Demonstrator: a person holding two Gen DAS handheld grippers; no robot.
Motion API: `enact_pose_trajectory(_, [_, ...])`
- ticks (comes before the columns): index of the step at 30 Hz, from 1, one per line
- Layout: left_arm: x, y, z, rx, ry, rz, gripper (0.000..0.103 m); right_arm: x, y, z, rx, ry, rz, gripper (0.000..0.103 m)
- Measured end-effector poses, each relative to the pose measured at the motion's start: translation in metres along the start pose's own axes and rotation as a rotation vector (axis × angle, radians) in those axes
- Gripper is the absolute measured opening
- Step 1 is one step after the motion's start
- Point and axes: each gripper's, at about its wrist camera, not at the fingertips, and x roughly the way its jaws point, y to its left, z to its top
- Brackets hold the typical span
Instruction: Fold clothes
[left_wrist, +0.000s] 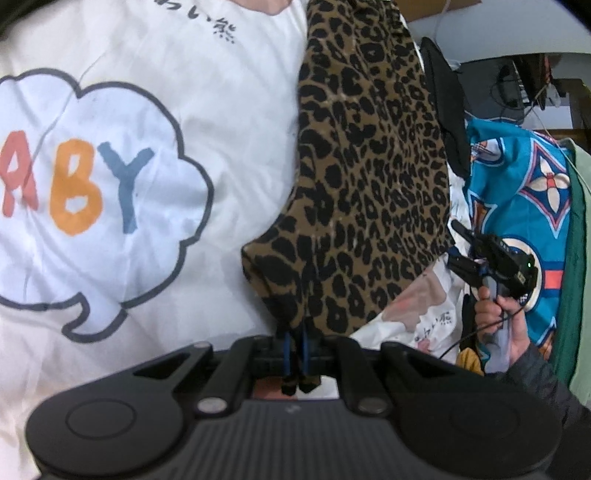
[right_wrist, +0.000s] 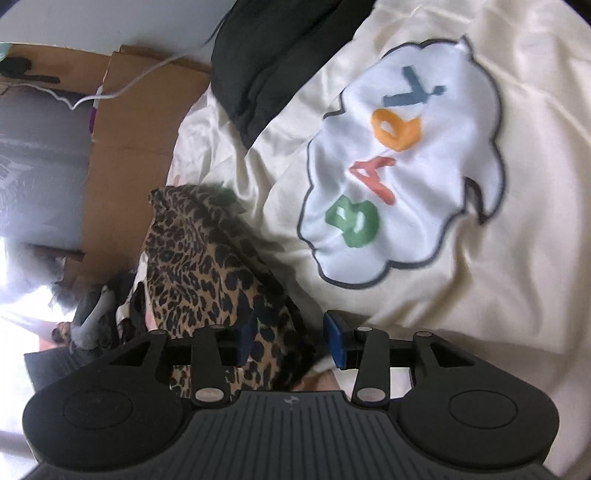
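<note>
Left gripper (left_wrist: 297, 345) — jaws together, clamped on a corner of the leopard cloth (left_wrist: 369, 177), which rises from the pinch and lies over the cream sheet (left_wrist: 229, 122) with its "BABY" cloud print (left_wrist: 92, 192). Right gripper (right_wrist: 291, 338) — jaws apart; leopard cloth (right_wrist: 207, 266) sits between the blue pads (right_wrist: 334, 334), not pressed. Seen from the left wrist, a hand (left_wrist: 498, 317) holds the right gripper near a turquoise patterned fabric (left_wrist: 517, 177).
</note>
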Motion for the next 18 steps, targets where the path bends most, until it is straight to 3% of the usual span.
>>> enact_pose_trajectory(9, [-0.007, 0.012, -0.007, -0.013, -0.006, -0.01, 0.007, 0.026, 0.01, 0.024, -0.108, 0.179, 0.039, 0.045])
enact_pose_trajectory(10, [-0.007, 0.012, -0.007, -0.013, -0.008, -0.009, 0.007, 0.028, 0.011, 0.024, -0.121, 0.197, 0.033, 0.04])
enact_pose_trajectory(11, [-0.009, 0.011, -0.008, -0.006, -0.01, -0.007, 0.007, 0.029, 0.014, 0.023, -0.149, 0.212, 0.014, 0.022])
enact_pose_trajectory(12, [-0.011, 0.009, -0.009, 0.007, -0.011, -0.003, 0.007, 0.029, 0.017, 0.021, -0.181, 0.217, -0.014, 0.012])
enact_pose_trajectory(14, [-0.017, 0.005, -0.01, 0.026, -0.014, -0.002, 0.006, 0.028, 0.02, 0.019, -0.193, 0.219, -0.026, 0.006])
enact_pose_trajectory(18, [-0.035, 0.002, -0.011, 0.022, -0.026, -0.025, 0.006, 0.017, 0.031, 0.011, -0.215, 0.193, -0.016, 0.005])
